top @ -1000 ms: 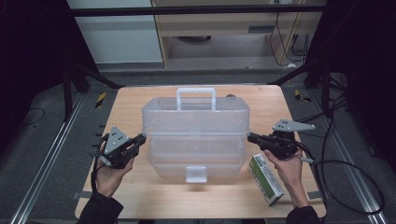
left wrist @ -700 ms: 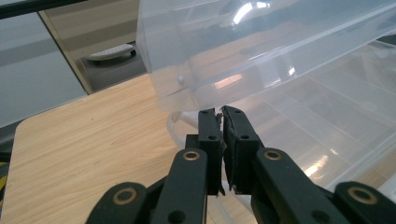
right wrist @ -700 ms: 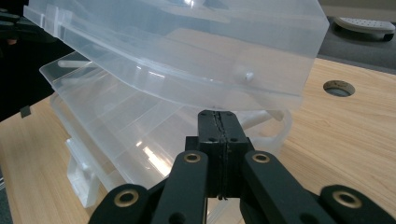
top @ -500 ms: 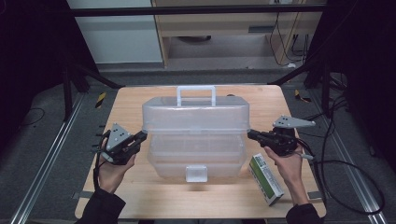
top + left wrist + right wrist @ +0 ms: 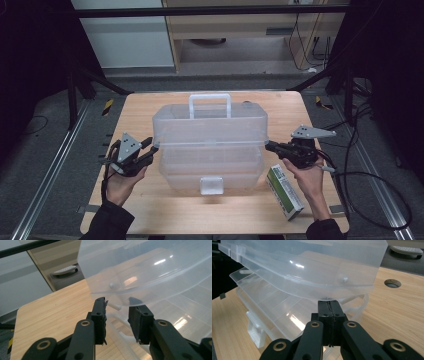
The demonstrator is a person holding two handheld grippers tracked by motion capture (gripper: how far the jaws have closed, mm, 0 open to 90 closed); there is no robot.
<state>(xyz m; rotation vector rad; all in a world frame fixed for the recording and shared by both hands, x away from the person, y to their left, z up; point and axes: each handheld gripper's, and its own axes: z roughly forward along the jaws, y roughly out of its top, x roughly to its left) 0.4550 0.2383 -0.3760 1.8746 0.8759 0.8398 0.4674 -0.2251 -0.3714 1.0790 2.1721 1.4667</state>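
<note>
Clear storage box [image 5: 210, 145] is sitting mid-counter [image 5: 150, 210], long axis running side to side between both claws. Left claw [image 5: 151, 148], jaws just opening, is straddling the lid's left rim edge without gripping. Right claw [image 5: 270, 146], jaws together, is touching under the right edge.

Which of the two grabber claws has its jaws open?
The left gripper: a gap shows between its jaws. The right gripper has its jaws pressed together under the clear plastic box's lid.
</note>
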